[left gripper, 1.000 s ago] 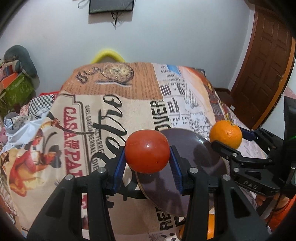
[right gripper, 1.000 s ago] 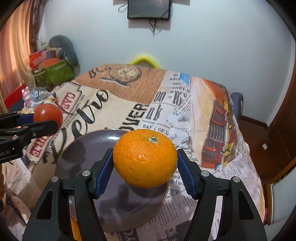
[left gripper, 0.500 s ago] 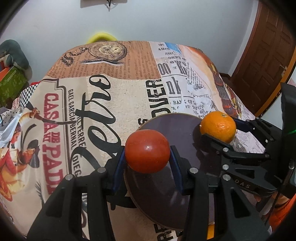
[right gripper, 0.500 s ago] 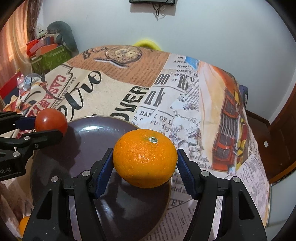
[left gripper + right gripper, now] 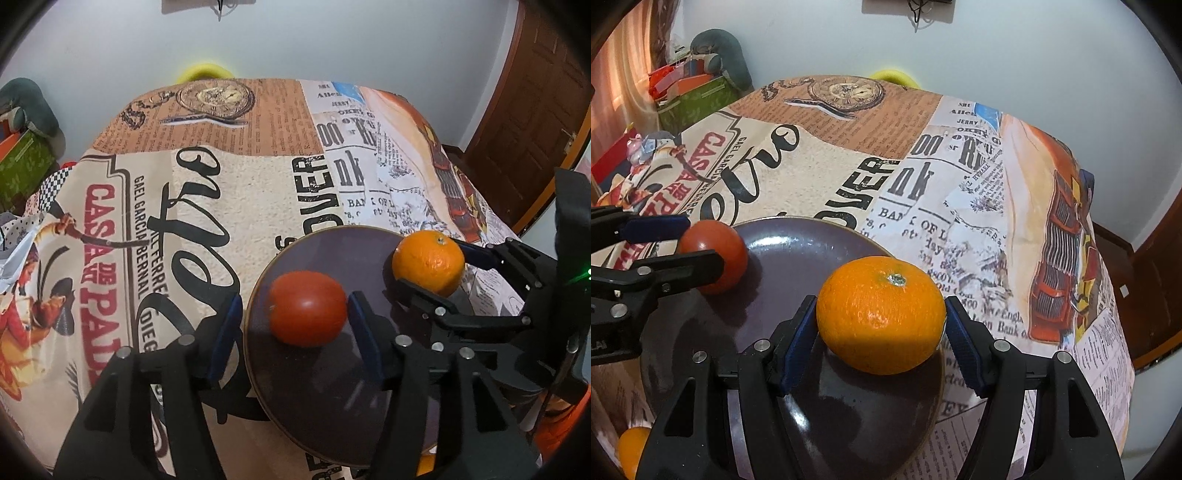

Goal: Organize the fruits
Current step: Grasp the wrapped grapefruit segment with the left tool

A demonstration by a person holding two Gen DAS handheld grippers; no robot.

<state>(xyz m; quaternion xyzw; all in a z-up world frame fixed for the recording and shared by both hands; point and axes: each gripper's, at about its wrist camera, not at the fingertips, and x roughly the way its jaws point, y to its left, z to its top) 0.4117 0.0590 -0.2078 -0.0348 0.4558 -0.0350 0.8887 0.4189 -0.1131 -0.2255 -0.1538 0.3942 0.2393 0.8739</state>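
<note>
Left wrist view, centre: my left gripper has just been opening, its jaws now wide around the tomato on the plate; right gripper clamps the orange, release next.

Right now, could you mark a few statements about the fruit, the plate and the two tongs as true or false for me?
1. The tomato lies on the plate. True.
2. The left tongs squeeze the tomato tightly. False: their jaws have just been opening; the tomato is between them, with a clear gap on one side.
3. The right tongs grip an orange. True.
4. The plate is white. False: it is dark purplish brown.
</note>
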